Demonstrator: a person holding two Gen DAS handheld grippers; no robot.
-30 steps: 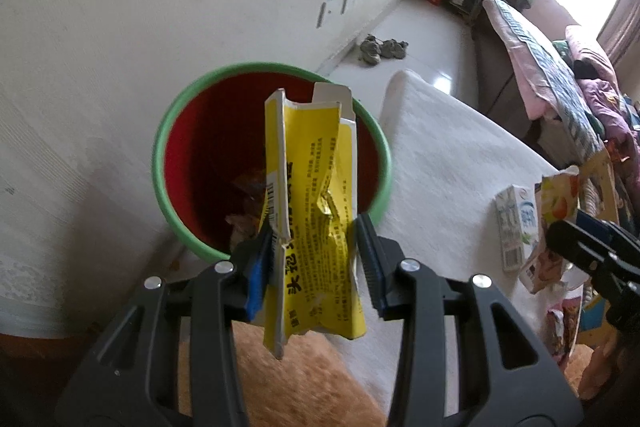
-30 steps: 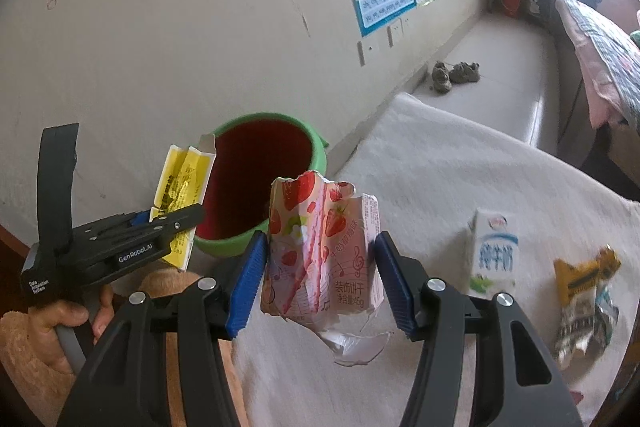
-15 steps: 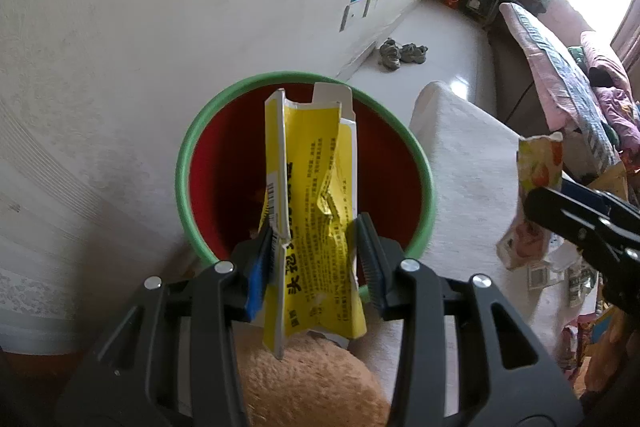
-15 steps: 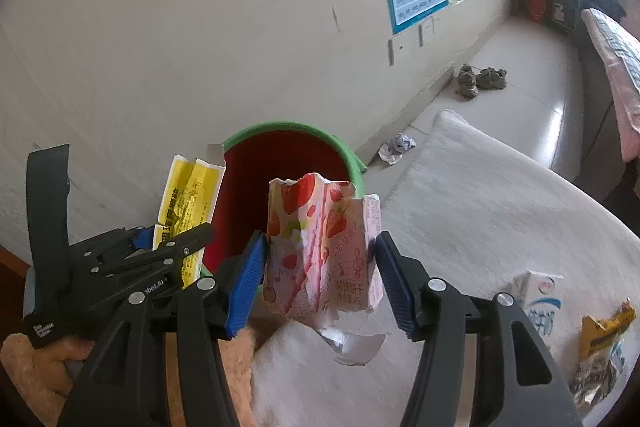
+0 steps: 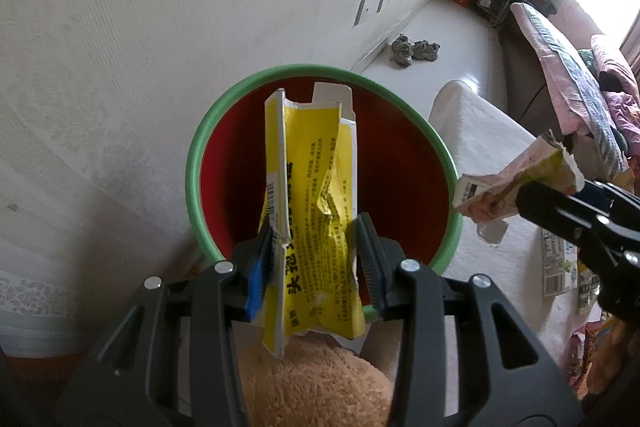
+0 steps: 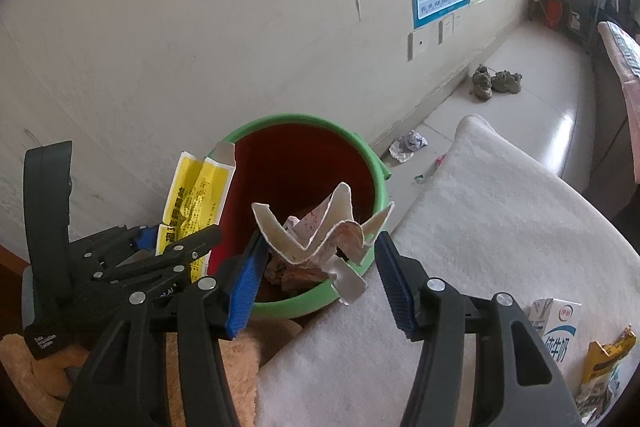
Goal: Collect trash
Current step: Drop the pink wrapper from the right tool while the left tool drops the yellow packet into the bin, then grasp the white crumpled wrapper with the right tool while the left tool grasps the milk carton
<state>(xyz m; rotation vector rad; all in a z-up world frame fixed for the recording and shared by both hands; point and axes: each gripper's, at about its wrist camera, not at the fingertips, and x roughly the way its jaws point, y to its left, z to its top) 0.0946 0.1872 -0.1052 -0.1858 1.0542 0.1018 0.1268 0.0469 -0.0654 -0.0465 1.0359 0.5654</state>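
Observation:
My left gripper (image 5: 316, 259) is shut on a crumpled yellow carton (image 5: 316, 211) and holds it over the near rim of the red bin with a green rim (image 5: 280, 75). My right gripper (image 6: 320, 267) is shut on a torn pink strawberry carton (image 6: 324, 239), tipped forward above the bin's (image 6: 360, 183) near edge beside the white cloth-covered table (image 6: 500, 227). The strawberry carton also shows in the left wrist view (image 5: 516, 179). The left gripper and yellow carton (image 6: 196, 199) show in the right wrist view. Trash lies in the bin's bottom.
A white milk carton (image 6: 556, 323) and a yellow wrapper (image 6: 604, 355) lie on the table at the right. Crumpled paper (image 6: 408, 145) lies on the floor beyond the bin. The wall stands close behind. Shoes (image 6: 496, 83) sit farther off. A tan furry sleeve (image 5: 312, 379) is below.
Both grippers have moved closer to the bin. The left one now holds the yellow carton over the opening. The right one has tipped the strawberry carton forward over the rim.

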